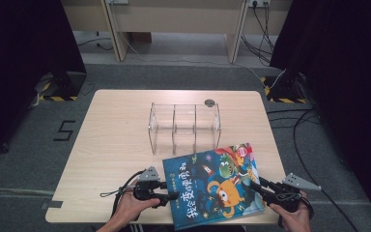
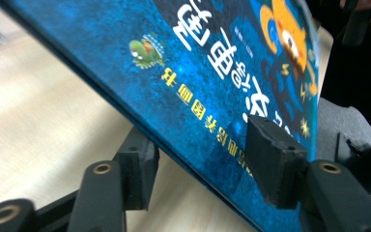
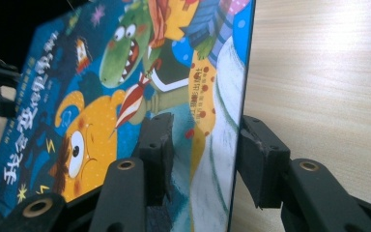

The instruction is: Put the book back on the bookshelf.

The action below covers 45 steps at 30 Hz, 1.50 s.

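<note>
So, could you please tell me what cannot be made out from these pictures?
- Book underside: hidden by its own cover in the high view.
- Small round thing behind the clear organizer: too small to identify.
- Left gripper contact: the lower finger sits under the book, touch unclear.

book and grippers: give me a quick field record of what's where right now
book: blue picture book, near edge of the table, cover up
left gripper: at the book's left edge, one jaw over the cover, one under; contact unclear
right gripper: at the book's right edge, jaws either side of it; right jaw stands slightly off the edge
organizer: clear divided box behind the book, compartments look empty
small item: dark round disc beyond the box
</note>
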Available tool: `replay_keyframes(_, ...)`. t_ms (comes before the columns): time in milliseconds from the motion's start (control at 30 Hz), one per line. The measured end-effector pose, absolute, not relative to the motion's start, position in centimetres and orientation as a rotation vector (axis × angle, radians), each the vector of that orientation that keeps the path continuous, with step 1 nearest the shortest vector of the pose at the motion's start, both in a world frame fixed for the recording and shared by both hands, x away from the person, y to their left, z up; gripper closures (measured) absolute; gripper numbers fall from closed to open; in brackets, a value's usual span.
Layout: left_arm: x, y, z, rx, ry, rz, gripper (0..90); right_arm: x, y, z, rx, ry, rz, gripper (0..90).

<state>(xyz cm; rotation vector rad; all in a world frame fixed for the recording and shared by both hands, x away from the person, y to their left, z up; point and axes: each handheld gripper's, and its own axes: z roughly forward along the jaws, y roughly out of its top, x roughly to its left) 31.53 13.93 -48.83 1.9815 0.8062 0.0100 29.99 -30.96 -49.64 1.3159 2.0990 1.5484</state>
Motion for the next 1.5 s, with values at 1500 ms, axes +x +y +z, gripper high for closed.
replay_keyframes(1500,30.5,14.9,-44.7,1.833,0.650,0.031,70.9,29.9,-31.2,-49.5,1.273,2.114,1.638,50.8)
